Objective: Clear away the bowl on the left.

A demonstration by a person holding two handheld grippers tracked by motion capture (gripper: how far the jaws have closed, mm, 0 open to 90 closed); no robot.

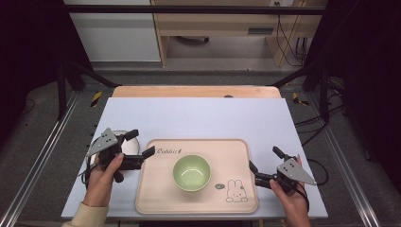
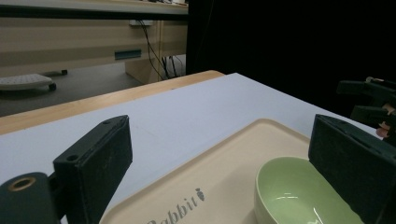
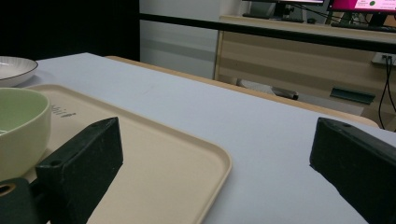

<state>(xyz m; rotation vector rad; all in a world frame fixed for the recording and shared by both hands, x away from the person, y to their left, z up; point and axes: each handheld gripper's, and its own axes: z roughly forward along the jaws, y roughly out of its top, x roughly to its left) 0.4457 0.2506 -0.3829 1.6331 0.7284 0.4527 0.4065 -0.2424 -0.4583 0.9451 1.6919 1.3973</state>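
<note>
green bowl [image 1: 191,172], beige tray [image 1: 156,194] w/ rabbit print [image 1: 233,191].

High view: above my side, looking down on the bench [image 1: 198,116].
Gripper views: low along my jaws, sharing the tray [image 2: 224,161] [image 3: 187,161] and bowl [image 2: 294,196] [image 3: 21,126].

the green bowl [image 1: 191,172] looks glazed and glossy inside. the beige tray [image 1: 156,198] is smooth, matt plastic by its look. the table sheet [image 1: 198,118] is matt pale; bare wood edging [image 1: 194,91] shows at 12 o'clock. gripper pads [image 2: 100,163] are rough, matt black.
</note>
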